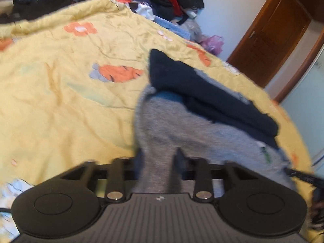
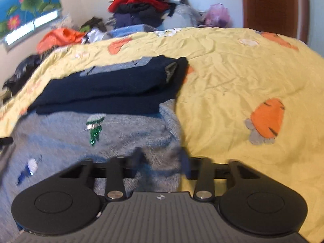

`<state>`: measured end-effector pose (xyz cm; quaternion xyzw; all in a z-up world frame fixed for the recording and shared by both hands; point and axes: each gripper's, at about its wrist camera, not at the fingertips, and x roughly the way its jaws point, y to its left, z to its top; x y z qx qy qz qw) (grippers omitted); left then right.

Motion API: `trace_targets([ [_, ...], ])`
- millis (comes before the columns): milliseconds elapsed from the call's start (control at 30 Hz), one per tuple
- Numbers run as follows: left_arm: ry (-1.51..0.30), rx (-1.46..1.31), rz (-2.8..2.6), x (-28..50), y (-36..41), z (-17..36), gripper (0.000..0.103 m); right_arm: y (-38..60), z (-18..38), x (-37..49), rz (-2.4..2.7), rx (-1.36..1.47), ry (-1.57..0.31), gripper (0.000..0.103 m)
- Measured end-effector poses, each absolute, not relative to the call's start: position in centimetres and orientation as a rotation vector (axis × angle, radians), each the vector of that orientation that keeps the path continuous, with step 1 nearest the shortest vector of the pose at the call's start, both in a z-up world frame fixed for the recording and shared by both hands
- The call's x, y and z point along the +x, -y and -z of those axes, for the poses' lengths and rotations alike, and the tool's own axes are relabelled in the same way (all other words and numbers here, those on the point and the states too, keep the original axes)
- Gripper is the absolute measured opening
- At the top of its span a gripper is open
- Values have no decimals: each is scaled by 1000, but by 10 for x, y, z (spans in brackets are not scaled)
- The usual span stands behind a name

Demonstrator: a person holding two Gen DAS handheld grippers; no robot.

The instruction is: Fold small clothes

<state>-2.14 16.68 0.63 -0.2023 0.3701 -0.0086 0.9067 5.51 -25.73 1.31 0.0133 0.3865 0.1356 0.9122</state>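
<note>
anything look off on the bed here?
Nothing damaged or spilled. Both tongs, left and right, grip the grey sweater, whose dark blue part lies folded over it. Loose clothes are piled messily past the yellow quilt.

The left gripper (image 1: 159, 158) is held low and pointed forward, and its two fingers are pinched on gray cloth. The right gripper (image 2: 162, 158) is held low too, and its two fingers are closed on a fold of the same kind of cloth.
</note>
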Motion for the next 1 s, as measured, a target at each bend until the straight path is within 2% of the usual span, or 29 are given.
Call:
trace_targets([
  [33, -774, -397, -5, -21, -167, -6, 4, 252, -15, 53, -271, -36, -792, 9],
  [133, -779, -354, -16, -24, -166, -8, 3, 252, -24, 46, -240, -149, -758, 8],
  [333, -740, -291, -5, -29, -160, -7, 4, 272, -14, 44, -211, -89, -764, 9],
  [367, -746, -312, -3, -31, -162, -8, 6, 271, -14, 44, -219, -71, -767, 13],
  [433, -750, -354, 10, -40, -167, -10, 7, 273, -18, 39, -237, -28, -777, 29],
  [467, -753, -369, 16, -47, -169, -11, 10, 277, -21, 34, -248, 5, -778, 44],
  [500, -759, -390, 18, -55, -171, -12, 16, 281, -24, 27, -259, 35, -772, 52],
  [633, -765, -508, 56, -83, -177, -5, 19, 295, -21, -3, -286, 119, -811, 52],
  [733, -742, -509, 57, -90, -171, 0, 19, 285, -14, -23, -305, 57, -787, 54],
  [767, -742, -501, 54, -89, -169, -1, 19, 280, -14, -26, -313, 31, -784, 48],
  [800, -746, -488, 54, -88, -167, -2, 18, 275, -14, -28, -330, 16, -783, 24],
  [833, -755, -465, 52, -85, -165, -4, 11, 272, -14, -28, -357, 14, -793, 10],
  [867, -771, -426, 43, -83, -162, -4, 3, 271, -14, -28, -362, 12, -799, 7],
  [1000, -774, -284, 12, -85, -162, -10, 3, 272, -18, -29, -293, -92, -787, 4],
])
